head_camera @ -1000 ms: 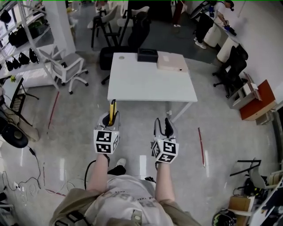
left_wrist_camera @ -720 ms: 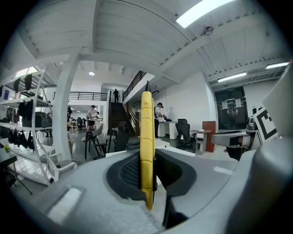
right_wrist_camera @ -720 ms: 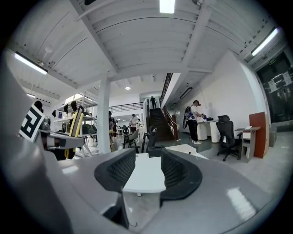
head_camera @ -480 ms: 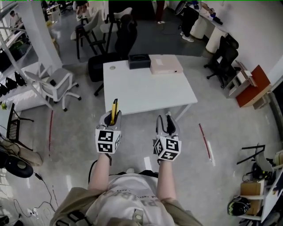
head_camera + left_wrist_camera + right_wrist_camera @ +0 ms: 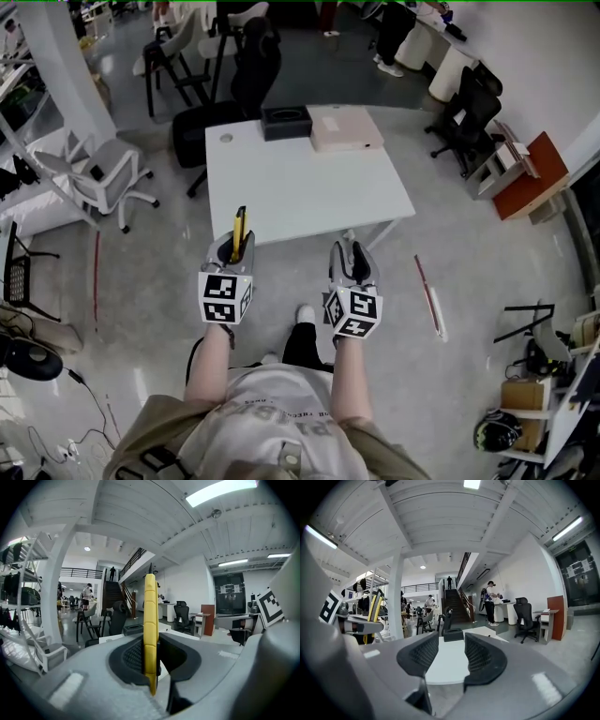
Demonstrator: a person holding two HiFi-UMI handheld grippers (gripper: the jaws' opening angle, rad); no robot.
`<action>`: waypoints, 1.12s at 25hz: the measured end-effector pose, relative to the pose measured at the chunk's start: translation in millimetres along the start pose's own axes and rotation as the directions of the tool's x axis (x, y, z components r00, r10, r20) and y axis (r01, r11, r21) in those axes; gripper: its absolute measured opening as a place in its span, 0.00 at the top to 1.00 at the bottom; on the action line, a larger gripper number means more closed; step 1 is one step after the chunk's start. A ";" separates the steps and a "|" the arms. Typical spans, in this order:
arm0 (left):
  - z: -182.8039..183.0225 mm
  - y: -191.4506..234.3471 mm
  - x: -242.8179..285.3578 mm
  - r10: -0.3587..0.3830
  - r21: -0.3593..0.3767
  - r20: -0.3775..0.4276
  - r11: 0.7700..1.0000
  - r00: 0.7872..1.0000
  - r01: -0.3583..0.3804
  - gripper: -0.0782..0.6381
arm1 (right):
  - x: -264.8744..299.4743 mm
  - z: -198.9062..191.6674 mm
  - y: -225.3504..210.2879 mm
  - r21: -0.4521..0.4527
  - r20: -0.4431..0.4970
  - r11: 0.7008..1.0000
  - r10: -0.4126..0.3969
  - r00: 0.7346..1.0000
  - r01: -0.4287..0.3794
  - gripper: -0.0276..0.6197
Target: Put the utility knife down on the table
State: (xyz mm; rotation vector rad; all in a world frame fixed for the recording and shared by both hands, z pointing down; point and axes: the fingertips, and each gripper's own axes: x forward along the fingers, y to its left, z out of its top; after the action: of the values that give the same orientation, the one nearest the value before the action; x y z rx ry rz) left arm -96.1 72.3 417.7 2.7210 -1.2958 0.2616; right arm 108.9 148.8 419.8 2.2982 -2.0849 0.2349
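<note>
A yellow utility knife stands upright between the jaws of my left gripper, which is shut on it just short of the near edge of the white table. Seen from the left gripper view, the knife rises as a narrow yellow strip clamped between the dark pads. My right gripper hangs level beside it, right of the left one, near the table's front right corner. Its jaws stand open with nothing between them, and the table shows through the gap.
A black box and a flat pink box lie at the table's far edge. Office chairs stand at the left and behind the table. A red and white rod lies on the floor at the right.
Both grippers have moved forward toward the table, whose near edge now lies just ahead of them. The knife stays clamped in the left gripper.
</note>
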 end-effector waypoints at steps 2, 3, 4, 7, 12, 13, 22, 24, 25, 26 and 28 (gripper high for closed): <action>1.6 6.1 12.0 0.015 -0.003 -0.001 1.000 1.000 -0.015 0.82 | 16.8 2.0 -3.7 0.007 0.003 1.000 0.013 1.000 -0.013 0.72; 2.9 9.1 18.8 0.025 -0.003 0.000 1.000 1.000 -0.025 0.82 | 26.1 3.6 -5.1 0.006 0.005 1.000 0.024 1.000 -0.024 0.72; 4.5 11.9 26.0 0.035 -0.003 0.001 0.999 0.999 -0.035 0.82 | 35.9 4.9 -6.5 0.003 0.007 0.999 0.036 0.999 -0.036 0.72; 11.8 18.9 50.9 0.064 0.000 0.002 0.998 0.998 -0.064 0.82 | 68.2 6.9 -13.2 0.007 0.002 0.997 0.076 0.997 -0.076 0.72; 27.2 26.2 92.1 0.114 0.005 -0.006 0.994 0.993 -0.114 0.82 | 121.4 13.3 -31.2 0.023 -0.024 0.990 0.138 0.990 -0.138 0.72; 30.0 28.0 99.7 0.126 0.003 -0.007 0.992 0.992 -0.126 0.82 | 131.4 16.1 -34.8 0.021 -0.025 0.988 0.151 0.988 -0.151 0.72; 36.5 33.1 155.5 0.218 -0.009 -0.019 0.976 0.976 -0.218 0.82 | 197.8 23.1 -66.6 0.021 -0.033 0.967 0.255 0.966 -0.255 0.72; 38.6 32.9 164.9 0.233 -0.012 -0.018 0.972 0.972 -0.233 0.82 | 208.1 22.5 -71.2 0.018 -0.039 0.961 0.277 0.960 -0.276 0.72; 38.7 32.6 169.0 0.240 -0.013 -0.018 0.971 0.971 -0.240 0.82 | 212.4 21.6 -73.2 0.015 -0.042 0.958 0.287 0.957 -0.286 0.72; 38.5 32.2 172.7 0.247 -0.014 -0.018 0.969 0.969 -0.247 0.82 | 216.2 20.7 -75.3 0.012 -0.045 0.955 0.296 0.954 -0.296 0.72; 38.3 30.6 178.8 0.258 -0.016 -0.022 0.966 0.966 -0.259 0.82 | 222.6 19.5 -79.8 0.008 -0.049 0.950 0.312 0.949 -0.312 0.72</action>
State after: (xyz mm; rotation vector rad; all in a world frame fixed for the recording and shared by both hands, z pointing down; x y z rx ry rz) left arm -5.1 -89.2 417.8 2.5234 -1.6397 0.2966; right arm 210.1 -65.2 436.1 1.9275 -2.4133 0.2960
